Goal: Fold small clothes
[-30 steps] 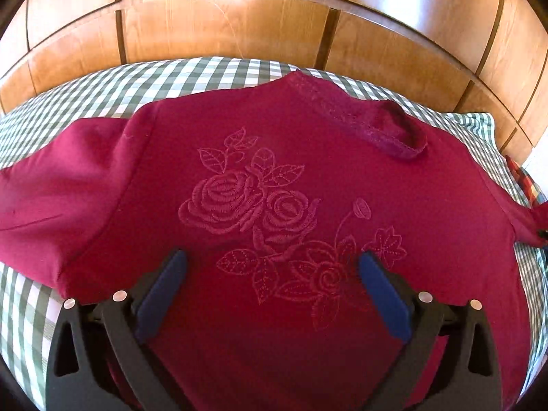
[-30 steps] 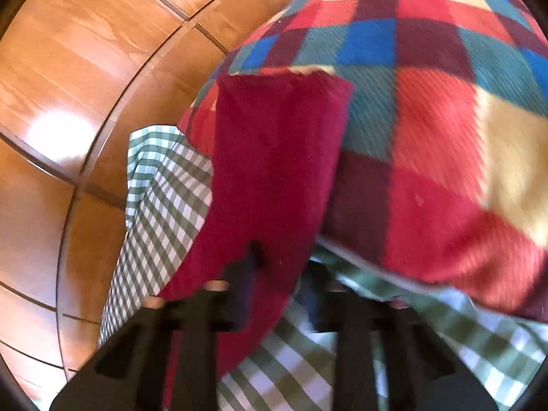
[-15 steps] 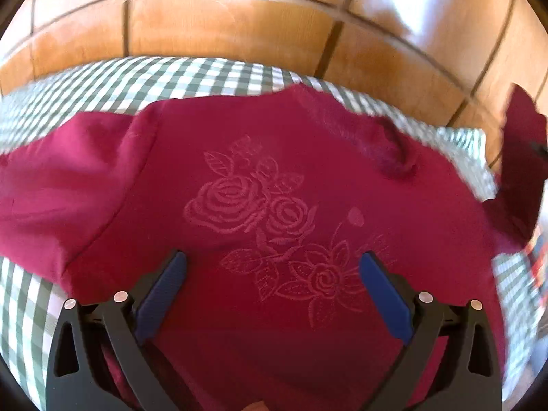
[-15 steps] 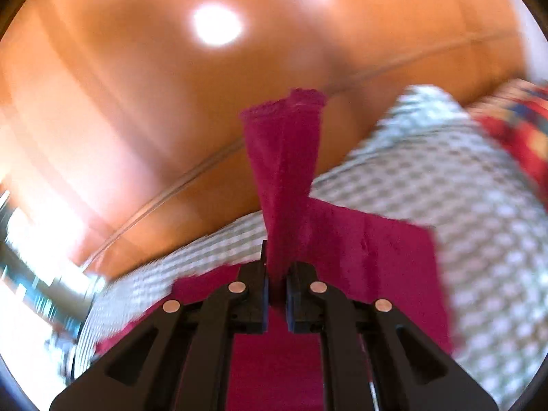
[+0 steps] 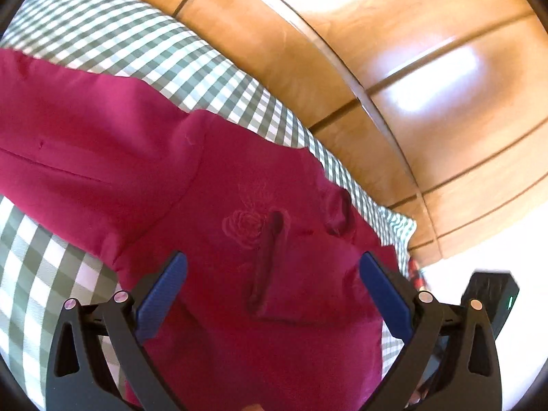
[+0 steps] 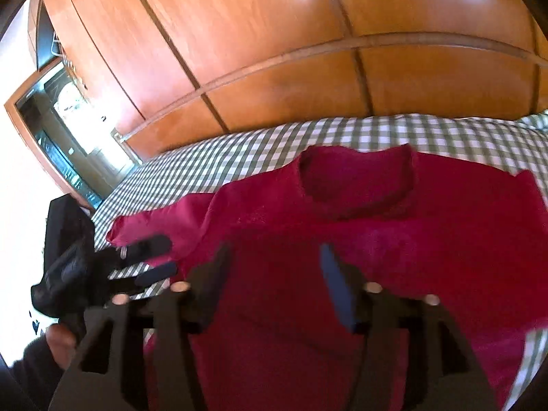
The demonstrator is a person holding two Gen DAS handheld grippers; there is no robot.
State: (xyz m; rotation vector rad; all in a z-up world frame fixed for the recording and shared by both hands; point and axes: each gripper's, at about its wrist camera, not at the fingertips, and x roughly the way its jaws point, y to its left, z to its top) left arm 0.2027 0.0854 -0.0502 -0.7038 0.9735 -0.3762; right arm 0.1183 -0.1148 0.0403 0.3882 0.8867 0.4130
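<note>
A crimson sweater (image 5: 212,171) with an embroidered rose lies flat on the gingham bed sheet (image 5: 120,44). One sleeve (image 5: 267,267) lies folded across its chest. My left gripper (image 5: 272,257) hovers open over the chest, nothing between its blue pads. In the right wrist view the sweater (image 6: 428,239) shows its collar (image 6: 356,188) and its other sleeve (image 6: 154,222) stretched out to the left. My right gripper (image 6: 274,250) hangs above the body with its jaws opening and no cloth between them. The left gripper (image 6: 150,263) also shows at the left, above that outstretched sleeve.
Wooden wardrobe panels (image 5: 428,102) stand close behind the bed. A sliver of plaid blanket (image 5: 416,270) shows at the sheet's right corner. A person's hand (image 6: 58,342) holds the left gripper. A glass-fronted frame (image 6: 58,130) is at the far left.
My right gripper swung the sleeve from the plaid blanket over onto the sweater's chest and let it go, its jaws now apart. The left gripper rolled and shifted, still open.
</note>
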